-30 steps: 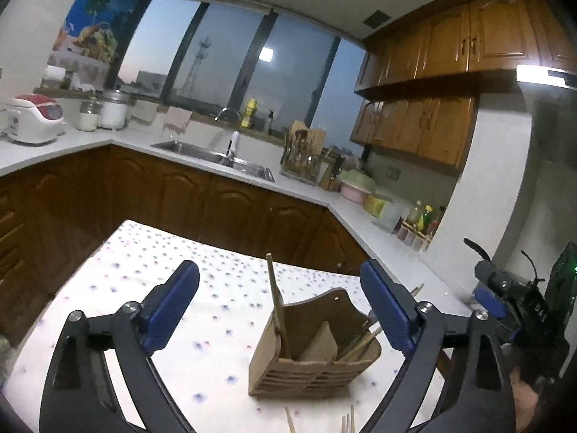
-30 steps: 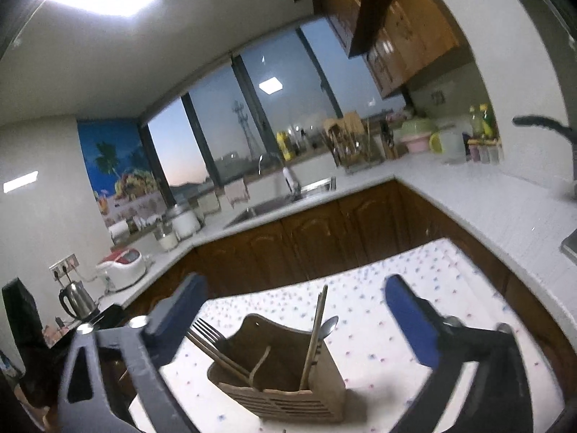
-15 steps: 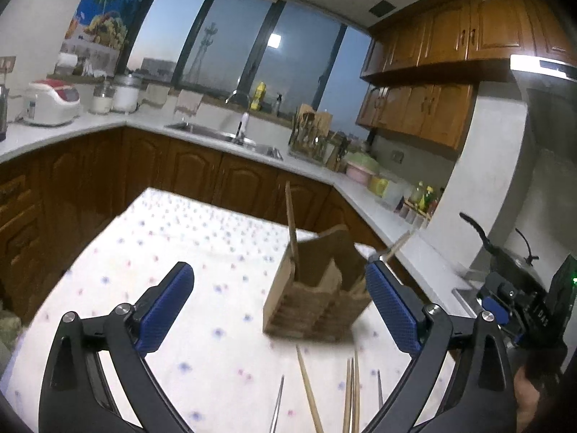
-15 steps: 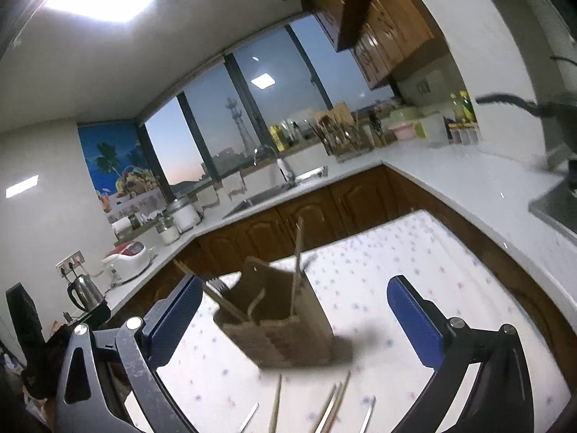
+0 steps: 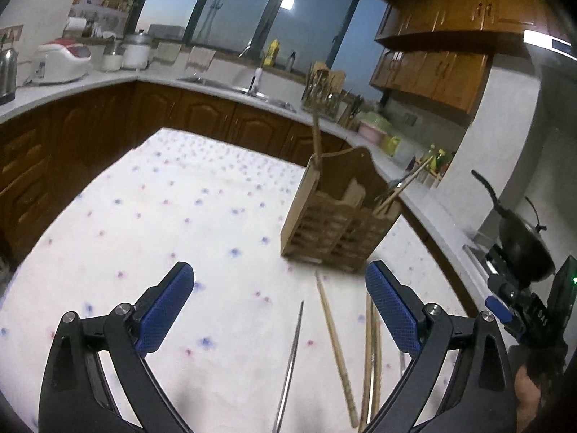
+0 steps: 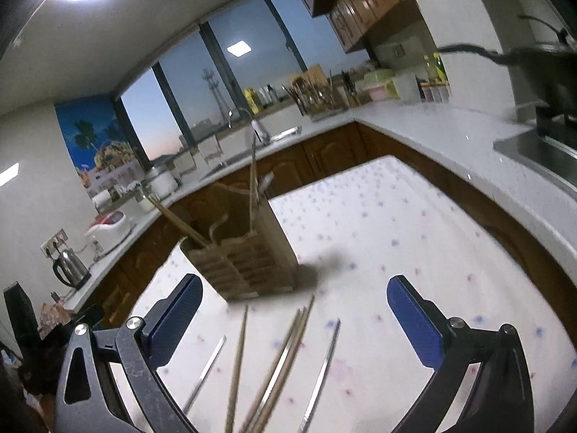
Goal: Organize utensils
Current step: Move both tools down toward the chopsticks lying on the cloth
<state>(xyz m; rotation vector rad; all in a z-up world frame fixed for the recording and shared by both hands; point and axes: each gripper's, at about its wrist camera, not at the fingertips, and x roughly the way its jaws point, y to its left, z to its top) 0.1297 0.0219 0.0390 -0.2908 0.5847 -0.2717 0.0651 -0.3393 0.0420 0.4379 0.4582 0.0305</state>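
Observation:
A wooden slatted utensil holder (image 5: 339,223) stands on the dotted tablecloth (image 5: 162,216) with a few utensils sticking out; it also shows in the right wrist view (image 6: 245,256). Loose wooden chopsticks (image 5: 335,339) and metal chopsticks (image 5: 290,357) lie on the cloth in front of it, and appear in the right wrist view as wooden chopsticks (image 6: 285,357) and a metal chopstick (image 6: 322,368). My left gripper (image 5: 279,303) is open and empty above the loose sticks. My right gripper (image 6: 295,317) is open and empty above them too.
Wooden cabinets and a white counter (image 5: 223,86) with a sink surround the table. A wok (image 5: 519,238) sits on the stove at right. A kettle (image 6: 70,267) and rice cooker (image 6: 108,227) stand on the left counter.
Both grippers have pulled back and tilted down from the holder. The holder now sits farther away and the loose chopsticks have come into view between the fingers.

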